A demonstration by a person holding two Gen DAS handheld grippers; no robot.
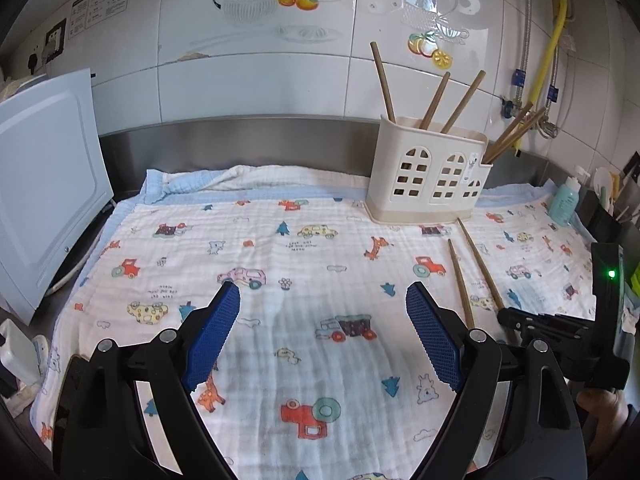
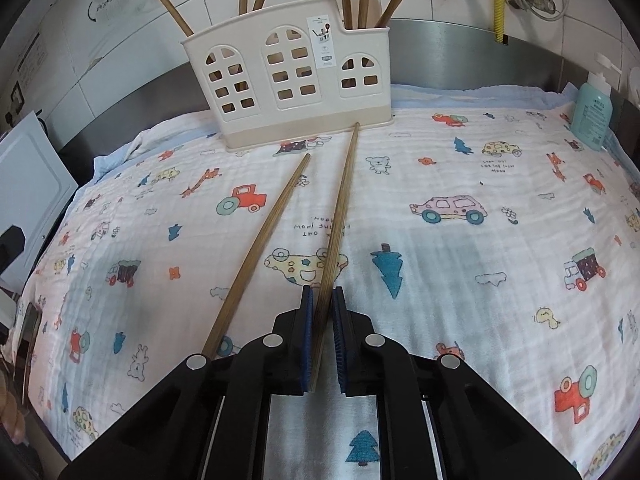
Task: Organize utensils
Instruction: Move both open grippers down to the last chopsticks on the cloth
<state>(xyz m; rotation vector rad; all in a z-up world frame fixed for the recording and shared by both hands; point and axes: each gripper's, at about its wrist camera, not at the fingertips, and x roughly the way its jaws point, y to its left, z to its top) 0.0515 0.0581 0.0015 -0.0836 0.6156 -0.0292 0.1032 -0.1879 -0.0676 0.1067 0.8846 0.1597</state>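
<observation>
A cream utensil holder with window cut-outs stands at the back of the patterned cloth, with several wooden chopsticks upright in it. Two loose wooden chopsticks lie on the cloth in front of it. My right gripper is shut on the near end of the right chopstick; its far tip touches the holder's base. The left chopstick lies free beside it. Both show in the left wrist view. My left gripper is open and empty above the cloth's middle.
A white board leans at the left. A teal bottle stands at the cloth's right back corner. A steel backsplash and tiled wall close the back. Pipes and a yellow hose hang at right.
</observation>
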